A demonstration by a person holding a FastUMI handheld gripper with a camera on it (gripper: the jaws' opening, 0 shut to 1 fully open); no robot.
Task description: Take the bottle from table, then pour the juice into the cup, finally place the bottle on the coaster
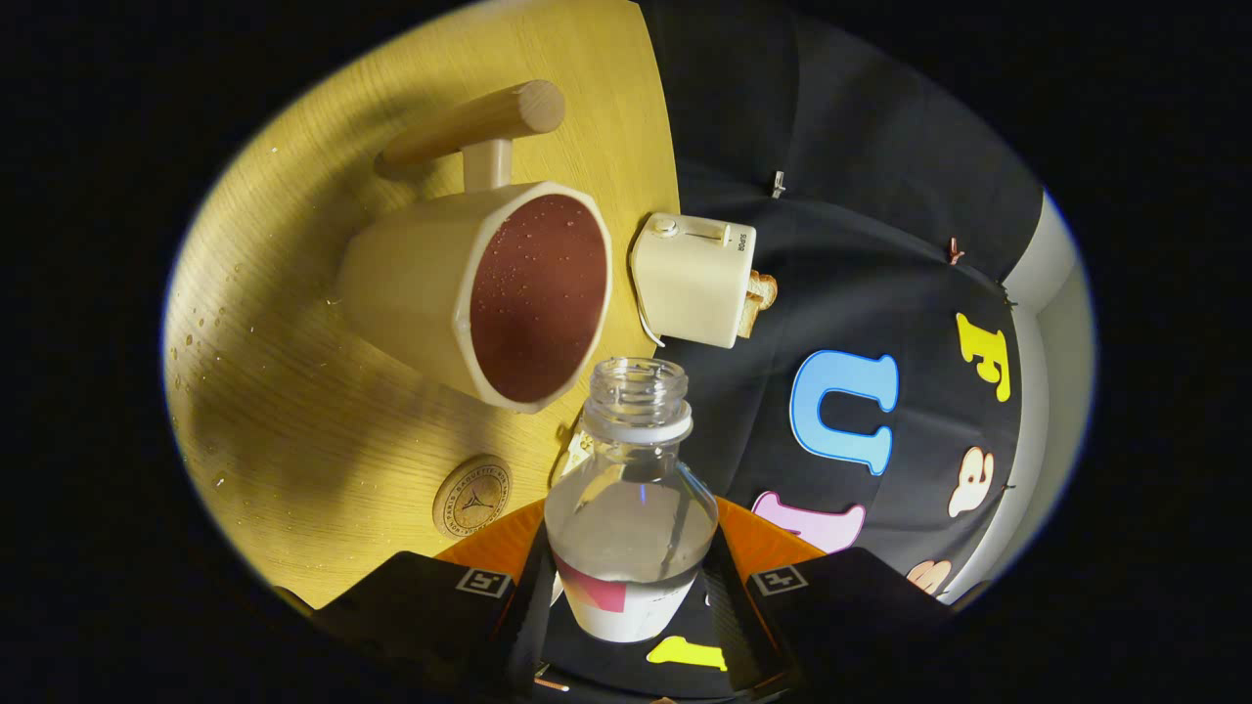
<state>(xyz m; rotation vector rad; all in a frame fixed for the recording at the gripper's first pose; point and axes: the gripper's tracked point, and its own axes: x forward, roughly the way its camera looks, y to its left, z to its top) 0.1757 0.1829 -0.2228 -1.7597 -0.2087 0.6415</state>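
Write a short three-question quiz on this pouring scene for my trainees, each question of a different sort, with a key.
1. True or false: the bottle has its cap on.
2. What stands beside the cup, near the table's edge? A) toaster B) kettle C) bowl
3. Fill in: the round wooden ____ lies on the table just ahead of the fingers.

Key:
1. False: the neck is open. The gripper is shut on the bottle.
2. A, the toaster.
3. Coaster.
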